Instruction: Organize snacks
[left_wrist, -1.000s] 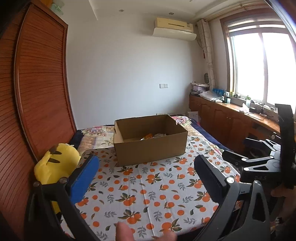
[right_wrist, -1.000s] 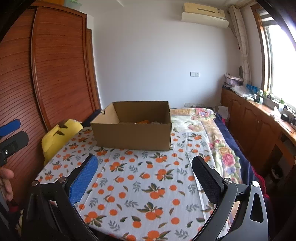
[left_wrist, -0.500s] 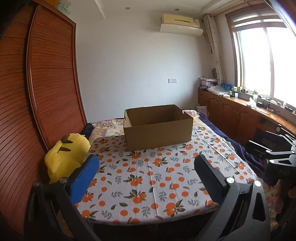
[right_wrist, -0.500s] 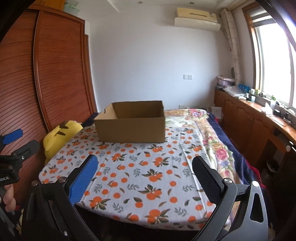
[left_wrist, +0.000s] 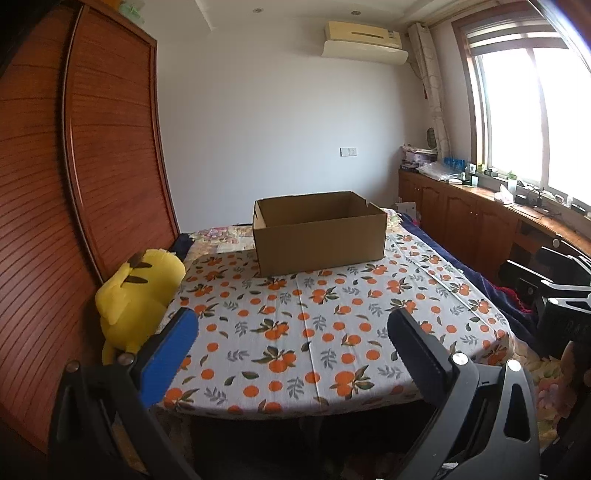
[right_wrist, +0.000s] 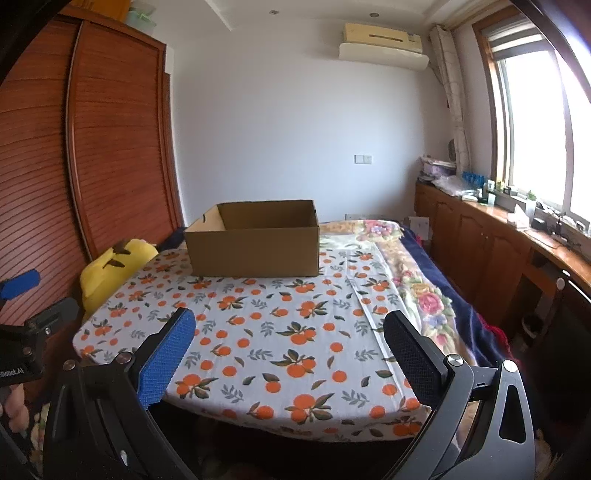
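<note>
Both hand-held grippers, left (left_wrist: 291, 339) and right (right_wrist: 288, 338), hang wide open and empty at the bed's (left_wrist: 332, 332) near edge, facing the far box (left_wrist: 319, 232), probably the snack bin.

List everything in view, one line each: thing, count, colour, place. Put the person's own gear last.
cardboard box: one, brown, open-topped, at the far end of the tablecloth; its inside is hidden from here.
tablecloth: one, white with orange fruit print, spread over the flat surface in front.
plush toy: one, yellow with black marks, at the cloth's left edge by the wardrobe.
wardrobe: one, reddish-brown slatted wood, along the left wall.
air conditioner: one, cream, high on the far wall.
window: one, bright, on the right wall.
cabinets: one low row, brown wood, below the window, top cluttered.
snacks: none visible.
left gripper: one, black, one blue pad, open, empty.
right gripper: one, black, one blue pad, open, empty.
</note>
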